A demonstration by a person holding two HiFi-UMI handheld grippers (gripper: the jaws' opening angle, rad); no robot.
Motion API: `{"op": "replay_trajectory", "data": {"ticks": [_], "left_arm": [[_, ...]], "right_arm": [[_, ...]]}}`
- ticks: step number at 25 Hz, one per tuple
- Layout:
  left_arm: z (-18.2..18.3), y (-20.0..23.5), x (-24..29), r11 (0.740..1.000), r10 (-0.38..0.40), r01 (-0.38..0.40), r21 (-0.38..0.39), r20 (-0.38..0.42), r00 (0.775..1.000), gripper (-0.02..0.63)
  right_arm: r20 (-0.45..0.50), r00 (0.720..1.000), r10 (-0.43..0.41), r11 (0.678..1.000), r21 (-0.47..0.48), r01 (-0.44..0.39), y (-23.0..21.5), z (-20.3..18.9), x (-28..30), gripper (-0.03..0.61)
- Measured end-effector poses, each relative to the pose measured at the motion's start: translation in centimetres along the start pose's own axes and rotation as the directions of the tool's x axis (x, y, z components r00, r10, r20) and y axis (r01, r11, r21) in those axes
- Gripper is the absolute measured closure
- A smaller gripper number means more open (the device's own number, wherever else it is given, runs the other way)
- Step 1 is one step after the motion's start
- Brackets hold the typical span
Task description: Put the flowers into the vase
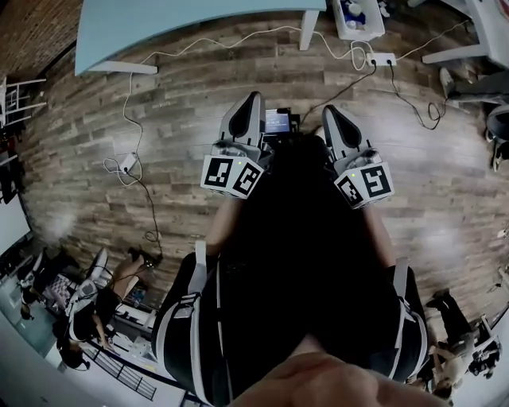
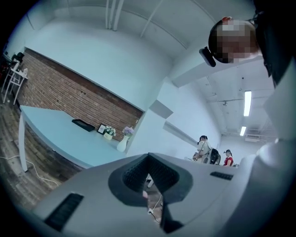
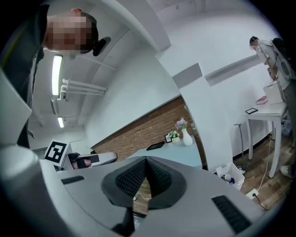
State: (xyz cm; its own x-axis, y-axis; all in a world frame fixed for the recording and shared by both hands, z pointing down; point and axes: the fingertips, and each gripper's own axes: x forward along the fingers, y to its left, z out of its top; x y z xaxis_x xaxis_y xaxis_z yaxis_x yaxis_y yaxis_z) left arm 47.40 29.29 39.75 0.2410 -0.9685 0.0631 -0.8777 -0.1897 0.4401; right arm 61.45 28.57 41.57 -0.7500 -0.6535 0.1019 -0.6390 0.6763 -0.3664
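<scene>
Head view: I see both tongs held side by side over the wood floor (image 1: pixel 95 159), on the near side of the pale blue table (image 1: pixel 183 24).
Left gripper (image 1: pixel 253 99): well apart from the table; I read its jaws as closed pad to pad, with nothing between them.
Right gripper (image 1: pixel 329 111): level with the left one, equally clear of the table; jaws closed together and empty.
Vase (image 2: pixel 122 144): white, upright on the table's far end, near the brick wall (image 2: pixel 69 92).
Flowers (image 2: pixel 127 131): purple, standing at the vase's mouth, above the table.
Small pot (image 2: pixel 108 133): white blooms, on the table just beside the vase.
Dark tray (image 2: pixel 83 124): flat on the table, beyond the pot, against the wall.
</scene>
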Motion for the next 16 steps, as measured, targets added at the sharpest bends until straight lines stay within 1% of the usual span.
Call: {"op": "replay_trajectory", "data": {"ticks": [5, 11, 16], "left_arm": [[0.4, -1.7, -0.3, 0.997, -0.069, 0.068, 0.033, 0.027, 0.997, 0.595], [0.3, -3.2, -0.4, 0.987, -0.139, 0.138, 0.084, 0.013, 0.99, 0.595], [0.7, -4.0, -0.5, 0.979, -0.188, 0.185, 0.089, 0.026, 0.982, 0.595]], "right_arm": [[-0.003, 1.0, 0.01, 1.0, 0.024, -0.01, -0.2, -0.3, -0.6, 0.56], [-0.008, 1.0, 0.021, 0.999, 0.039, -0.021, 0.0, -0.5, -0.5, 0.56], [-0.014, 0.999, 0.037, 0.998, 0.046, -0.036, 0.2, -0.7, -0.2, 0.56]]}}
